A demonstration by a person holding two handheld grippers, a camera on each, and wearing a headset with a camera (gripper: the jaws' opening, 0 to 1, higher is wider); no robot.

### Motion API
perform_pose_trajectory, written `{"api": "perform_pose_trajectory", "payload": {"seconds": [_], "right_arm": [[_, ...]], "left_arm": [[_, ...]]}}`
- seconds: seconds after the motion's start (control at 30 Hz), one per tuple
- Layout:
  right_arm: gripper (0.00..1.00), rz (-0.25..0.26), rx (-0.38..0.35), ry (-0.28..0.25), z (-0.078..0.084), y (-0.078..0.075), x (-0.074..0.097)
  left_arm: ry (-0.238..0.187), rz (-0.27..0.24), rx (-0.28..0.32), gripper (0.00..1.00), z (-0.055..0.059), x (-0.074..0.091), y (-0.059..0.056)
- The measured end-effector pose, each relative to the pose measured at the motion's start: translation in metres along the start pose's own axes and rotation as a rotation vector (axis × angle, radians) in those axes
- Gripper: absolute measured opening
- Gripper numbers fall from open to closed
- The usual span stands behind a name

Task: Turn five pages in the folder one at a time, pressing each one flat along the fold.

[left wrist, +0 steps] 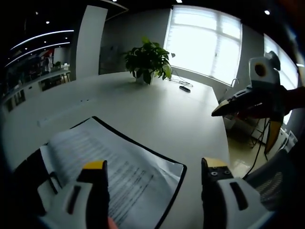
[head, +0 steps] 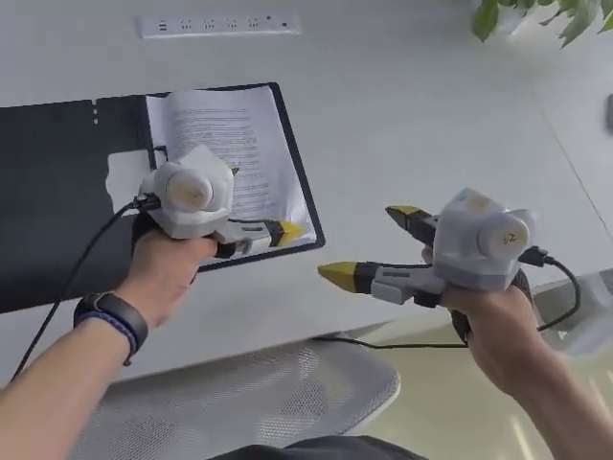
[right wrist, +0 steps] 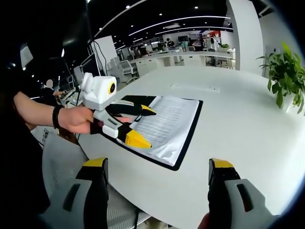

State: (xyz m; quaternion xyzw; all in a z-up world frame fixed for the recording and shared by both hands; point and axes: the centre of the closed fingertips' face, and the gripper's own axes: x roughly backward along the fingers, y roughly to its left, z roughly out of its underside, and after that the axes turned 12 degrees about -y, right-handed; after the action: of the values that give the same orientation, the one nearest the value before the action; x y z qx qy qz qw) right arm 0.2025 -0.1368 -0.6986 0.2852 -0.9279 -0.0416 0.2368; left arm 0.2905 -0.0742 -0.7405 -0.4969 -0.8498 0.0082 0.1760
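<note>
Currently the folder (head: 57, 192) is laid open at upper left, pages (head: 230, 144) stacked on its right half; seemingly none has been turned. The left gripper (left wrist: 155, 167) is held spread and empty over the page corner, the right gripper (head: 369, 241) spread, empty, at lower right

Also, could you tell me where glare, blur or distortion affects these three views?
Head view: evenly lit but soft, the print on the folder page unreadable. Left gripper view: the window blown out white. Right gripper view: fisheye curves the white table, background dim.
</note>
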Motion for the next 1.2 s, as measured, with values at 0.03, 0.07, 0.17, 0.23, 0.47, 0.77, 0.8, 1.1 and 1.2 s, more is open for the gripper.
{"api": "perform_pose_trajectory", "payload": {"seconds": [0.03,0.07,0.17,0.23,0.47,0.77,0.8,1.1,1.2], "right_arm": [[0.86,-0.001,-0.001,0.002,0.001,0.000,0.000],[0.86,-0.002,0.000,0.007,0.003,-0.001,0.000],[0.86,-0.004,-0.004,0.015,0.006,-0.001,0.001],[0.86,-0.006,-0.007,0.020,0.007,-0.002,0.001],[0.86,-0.016,-0.008,0.028,0.010,-0.003,0.001],[0.85,-0.024,-0.017,0.025,0.011,-0.004,-0.002],[0.85,-0.025,-0.020,0.027,0.012,-0.005,-0.003],[0.85,-0.036,-0.026,0.024,0.013,-0.003,-0.007],[0.84,-0.037,-0.030,0.020,0.013,-0.003,-0.008]], "left_arm": [[0.007,-0.003,0.004,0.79,0.003,-0.002,0.001],[0.012,-0.003,0.004,0.79,0.006,-0.004,0.001],[0.024,-0.009,0.010,0.79,0.014,-0.008,0.002],[0.037,-0.013,0.012,0.78,0.020,-0.012,0.002],[0.058,-0.034,0.024,0.76,0.035,-0.023,0.003],[0.063,-0.081,0.025,0.72,0.044,-0.030,0.005],[0.064,-0.088,0.017,0.71,0.044,-0.030,0.006],[0.057,-0.096,0.006,0.66,0.045,-0.028,0.008],[0.069,-0.107,-0.039,0.63,0.048,-0.029,0.009]]}}
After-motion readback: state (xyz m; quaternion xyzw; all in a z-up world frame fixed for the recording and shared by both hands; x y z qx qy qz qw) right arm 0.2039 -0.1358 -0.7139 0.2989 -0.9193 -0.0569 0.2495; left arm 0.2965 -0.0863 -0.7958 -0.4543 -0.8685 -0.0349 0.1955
